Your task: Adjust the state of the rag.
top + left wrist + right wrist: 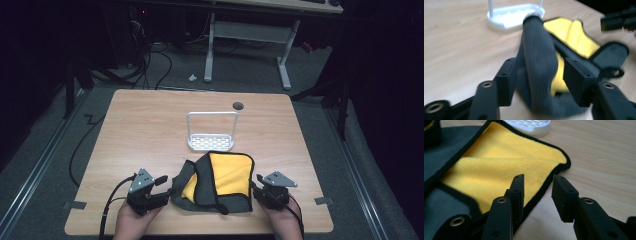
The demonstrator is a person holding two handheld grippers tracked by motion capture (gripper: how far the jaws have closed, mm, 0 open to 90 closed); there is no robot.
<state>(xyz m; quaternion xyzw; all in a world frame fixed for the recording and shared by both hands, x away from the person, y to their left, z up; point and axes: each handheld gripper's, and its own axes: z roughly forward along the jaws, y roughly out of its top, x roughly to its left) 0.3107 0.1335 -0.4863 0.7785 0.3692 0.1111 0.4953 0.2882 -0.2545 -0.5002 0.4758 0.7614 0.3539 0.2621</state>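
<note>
Cloth: yellow-and-grey towel (220, 182) with black edging, bunched near the front edge of the tabletop (150, 125), between the two hands; yellow plush face up on its right half, grey side humped and folded over on its left.
Left hand-held gripper (159, 189): jaws spread, a raised grey fold of the towel standing between them in the left gripper view; pads look close to the fabric but not pinched on it. Judged: lined up to take that fold for lifting or spreading.
Right hand-held gripper (537, 195): released, jaws straddling the towel's black-bound right edge, one over yellow plush, the other over bare wood. Judged: set to nip the hem, so both sides can be pulled apart evenly.
Hands: a hand (131, 222) behind each tool at the near edge, cables trailing off.
Rack: white slotted stand (211, 132) with an upright hoop, just beyond the towel; the towel's far edge looks to touch or overlap its base.
Far: round grommet (238, 105) in the tabletop.
Writing: no brand, label or text legible anywhere.
</note>
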